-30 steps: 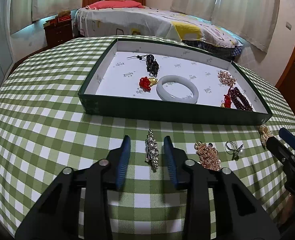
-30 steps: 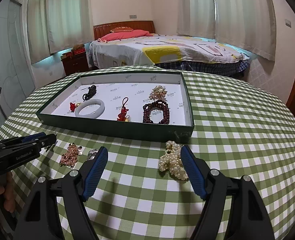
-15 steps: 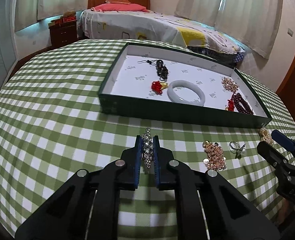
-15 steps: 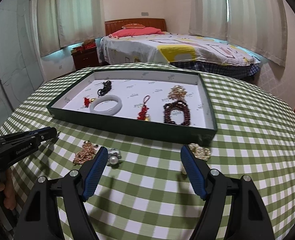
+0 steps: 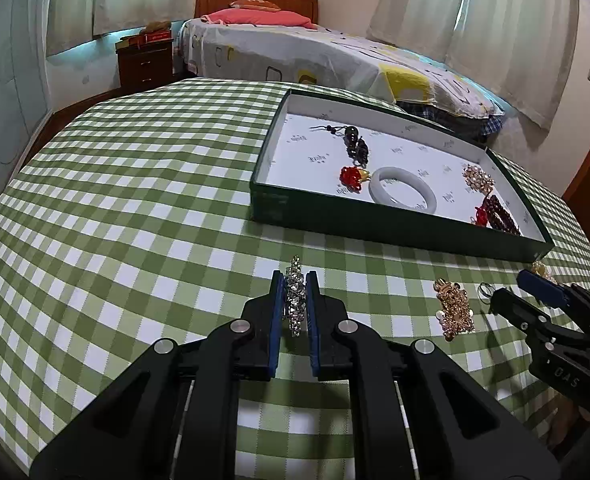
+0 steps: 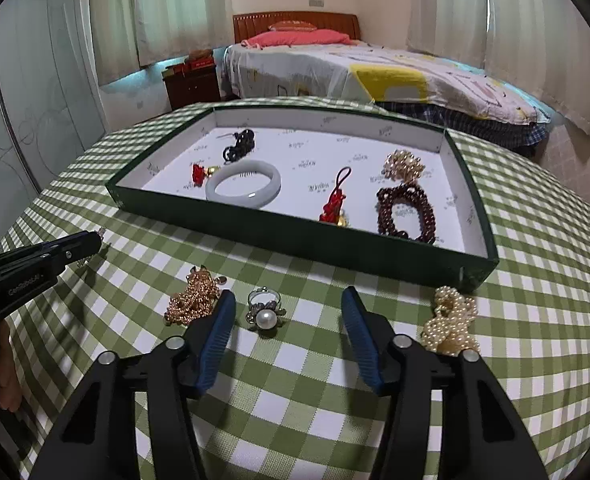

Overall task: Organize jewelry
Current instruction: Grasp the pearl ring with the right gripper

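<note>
Silver rhinestone brooch (image 5: 295, 296) sits pinched between the left gripper's (image 5: 294, 312) jaws.

Left wrist view: low over the checked tablecloth (image 5: 135, 208), looking forward and down along its fingers, the green tray (image 5: 395, 228) ahead to the right. Right wrist view: same tilt, tray (image 6: 295, 240) nearer and centred. Both share tray, cloth, and the bed (image 6: 375, 68) beyond.
</note>
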The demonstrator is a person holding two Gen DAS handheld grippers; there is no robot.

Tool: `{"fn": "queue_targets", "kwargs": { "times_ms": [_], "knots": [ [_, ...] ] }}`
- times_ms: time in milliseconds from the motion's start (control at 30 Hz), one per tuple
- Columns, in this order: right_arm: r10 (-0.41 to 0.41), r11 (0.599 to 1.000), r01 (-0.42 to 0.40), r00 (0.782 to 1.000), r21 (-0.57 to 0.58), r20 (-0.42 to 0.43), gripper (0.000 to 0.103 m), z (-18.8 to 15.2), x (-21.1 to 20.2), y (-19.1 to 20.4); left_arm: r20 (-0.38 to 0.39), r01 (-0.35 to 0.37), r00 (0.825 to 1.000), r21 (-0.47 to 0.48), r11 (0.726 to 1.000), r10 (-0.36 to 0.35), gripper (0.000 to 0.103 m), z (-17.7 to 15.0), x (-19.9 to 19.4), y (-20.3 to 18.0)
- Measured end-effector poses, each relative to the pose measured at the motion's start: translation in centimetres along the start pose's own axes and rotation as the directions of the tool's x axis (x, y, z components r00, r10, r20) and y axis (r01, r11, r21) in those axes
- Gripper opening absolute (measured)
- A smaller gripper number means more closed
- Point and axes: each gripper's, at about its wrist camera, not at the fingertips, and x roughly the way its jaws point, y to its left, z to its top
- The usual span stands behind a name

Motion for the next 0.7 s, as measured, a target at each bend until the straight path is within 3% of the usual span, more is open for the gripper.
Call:
{"fn": "queue_targets", "kwargs": {
  "times_ms": [67, 200, 700],
  "knots": [
    [0.007, 1.0, -0.007, 1.0, -0.003, -0.015, 0.045, 0.0, 0.3, 0.0, -0.003, 0.002, 1.0, 0.006, 1.0, -0.002, 0.011, -0.1, 0.1, -0.2],
    [0.025, 1.0, -0.026, 0.999, -0.01, -0.041, 0.022, -0.1, 0.6, 0.1, -0.005, 0.002, 1.0, 0.014, 1.0, -0.002, 0.011, -0.2, 0.2, -0.6],
    [0.007, 0.999, -0.009, 0.999, 0.042, 0.04, 0.022, -0.1, -1.7, -1.5, 0.023, 0.015, 1.0, 0.024, 1.0, -0.016, 0.011, 0.3, -0.6, -1.1]
  ]
}}
